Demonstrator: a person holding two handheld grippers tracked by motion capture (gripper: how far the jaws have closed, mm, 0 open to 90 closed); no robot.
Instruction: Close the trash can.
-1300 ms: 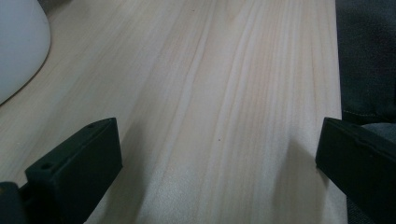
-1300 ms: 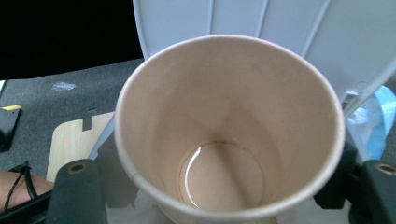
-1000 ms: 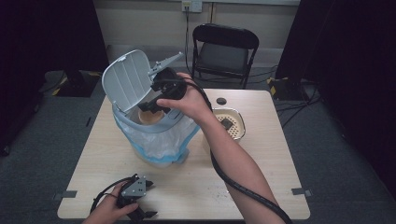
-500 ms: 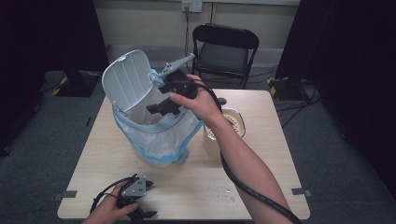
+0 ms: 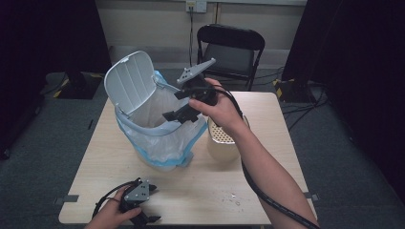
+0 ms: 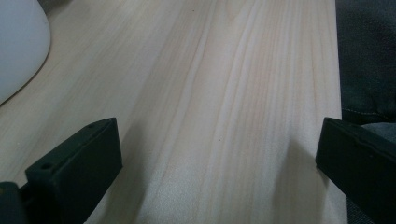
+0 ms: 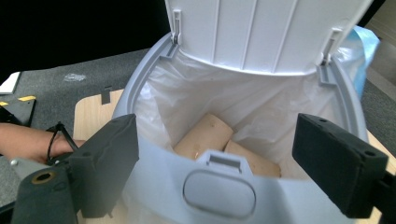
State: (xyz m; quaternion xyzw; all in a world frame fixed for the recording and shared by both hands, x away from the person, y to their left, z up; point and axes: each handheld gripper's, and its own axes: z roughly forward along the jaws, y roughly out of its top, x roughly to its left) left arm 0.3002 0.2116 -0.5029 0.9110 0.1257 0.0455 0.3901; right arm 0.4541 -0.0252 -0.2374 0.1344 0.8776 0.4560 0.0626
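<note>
A white lidded bin (image 5: pixel 157 138) lined with a clear bag stands on the left half of the table, its lid (image 5: pixel 128 82) tipped up. My right gripper (image 5: pixel 183 114) hovers over the bin's right rim, open, with nothing between its jaws. In the right gripper view the right gripper (image 7: pixel 215 168) looks down into the bag, where two beige tube-shaped pieces (image 7: pixel 205 135) lie at the bottom. My left gripper (image 5: pixel 145 218) rests near the table's front edge, and the left gripper (image 6: pixel 217 154) stands open over bare wood.
A beige perforated-top container (image 5: pixel 222 140) stands just right of the bin, partly behind my right forearm. The bin's latch button (image 7: pixel 219 191) faces my right gripper. A black folding chair (image 5: pixel 231 47) stands behind the wooden table (image 5: pixel 267 191). A few crumbs (image 5: pixel 234 198) lie near the front.
My right gripper has drawn rightward and slightly up from over the middle of the bin's opening to its right rim. The left gripper has stayed put.
</note>
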